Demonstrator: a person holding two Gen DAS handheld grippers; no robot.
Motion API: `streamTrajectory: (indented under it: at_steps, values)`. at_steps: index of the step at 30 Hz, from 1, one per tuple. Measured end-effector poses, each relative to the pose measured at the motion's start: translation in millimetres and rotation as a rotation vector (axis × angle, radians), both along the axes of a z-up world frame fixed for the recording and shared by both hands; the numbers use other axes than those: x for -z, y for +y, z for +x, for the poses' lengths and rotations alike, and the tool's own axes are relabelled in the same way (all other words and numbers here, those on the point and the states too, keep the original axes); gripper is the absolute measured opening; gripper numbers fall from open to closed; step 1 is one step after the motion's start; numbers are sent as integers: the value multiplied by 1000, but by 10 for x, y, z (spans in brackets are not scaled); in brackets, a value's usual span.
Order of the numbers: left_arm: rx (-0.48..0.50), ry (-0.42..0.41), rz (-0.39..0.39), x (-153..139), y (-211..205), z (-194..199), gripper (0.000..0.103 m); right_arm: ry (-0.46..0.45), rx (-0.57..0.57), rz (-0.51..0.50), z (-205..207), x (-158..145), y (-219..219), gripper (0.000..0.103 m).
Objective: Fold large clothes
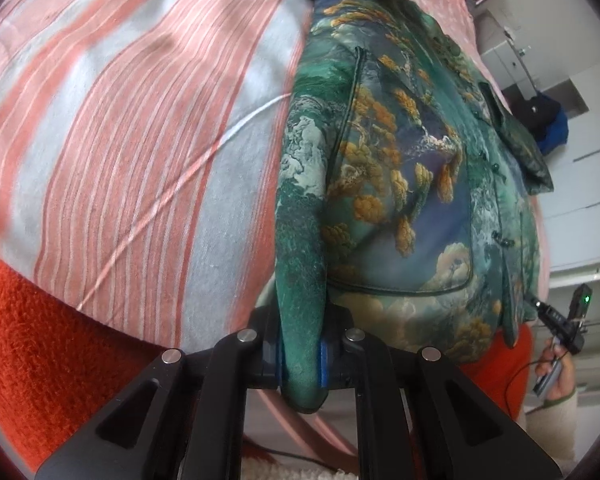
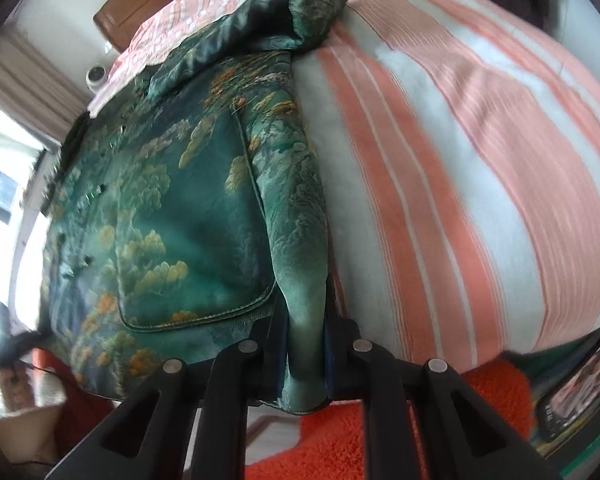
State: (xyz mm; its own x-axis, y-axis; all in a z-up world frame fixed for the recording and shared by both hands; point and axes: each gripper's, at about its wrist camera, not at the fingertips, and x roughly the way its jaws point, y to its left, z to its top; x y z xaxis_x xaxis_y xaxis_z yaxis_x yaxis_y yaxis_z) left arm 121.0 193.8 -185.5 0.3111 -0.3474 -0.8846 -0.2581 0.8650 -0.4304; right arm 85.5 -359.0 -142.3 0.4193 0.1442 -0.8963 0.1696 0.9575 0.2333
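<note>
Pinched between the jaws of the left gripper [image 1: 302, 354] is a bunched bottom corner of the green printed jacket [image 1: 400, 168], the cloth squeezed into a thick roll that hangs out below the pads. From that hold the jacket runs straight away from the camera, its long axis lying near to far across the striped bedsheet [image 1: 120, 140], with its collar and a folded-over sleeve at the far end. In the left wrist view the body of the jacket spreads to the right of the jaws; bare sheet lies to the left.

Right gripper [image 2: 306, 354] is likewise clamped on the opposite bottom corner, and there the jacket spreads to the left, sheet to the right. Both holds sit at the near hem, over the bed's edge above an orange rug [image 2: 340, 440]. My judgement: carrying the hem toward the far collar would halve the length.
</note>
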Motion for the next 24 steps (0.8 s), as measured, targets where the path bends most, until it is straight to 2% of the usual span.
streamTrajectory:
  at_steps: [1, 2, 3, 4, 6, 8, 12, 14, 15, 18, 19, 21, 22, 23, 24]
  values:
    - [-3, -1, 15, -42, 11, -19, 24, -5, -7, -19, -46, 0, 13, 18]
    - [-3, 3, 49, -87, 9, -78, 40, -14, -5, -43, -47, -34, 37, 23]
    - [-4, 8, 85, -137, 5, -137, 56, -24, 6, -65, -71, -37, 19, 34]
    - [2, 8, 129, -219, -5, -178, 61, -30, 22, -80, -105, -42, 3, 53]
    - [32, -29, 221, -451, -49, -206, 67, -53, 65, -88, -236, -110, -50, 67]
    - [77, -94, 346, -759, -90, -158, 73, -102, 89, -72, -403, -242, -63, 68]
    - [161, -288, 582, -1316, -214, 295, 94, -184, 91, -177, -599, -469, 92, 72]
    - [232, -375, 650, -1441, -316, 708, 97, -212, 76, -186, -605, -522, 192, 72]
    - [274, -389, 675, -1441, -353, 901, 97, -226, 63, -173, -594, -545, 268, 72]
    - [403, -378, 773, -1258, -663, 1650, 97, -242, 36, -138, -597, -554, 379, 72]
    - [434, -371, 831, -1133, -792, 1948, 97, -244, 28, -120, -594, -551, 442, 72]
    - [436, -363, 922, -928, -951, 2331, 97, -244, 14, -96, -634, -536, 534, 72]
    - [406, -350, 964, -816, -991, 2579, 97, -244, 10, -92, -652, -531, 578, 72]
    - [375, -345, 974, -767, -993, 2720, 97, -244, 6, -91, -676, -518, 627, 72]
    - [328, -337, 971, -737, -963, 2860, 92, -240, 1, -88, -700, -497, 673, 72]
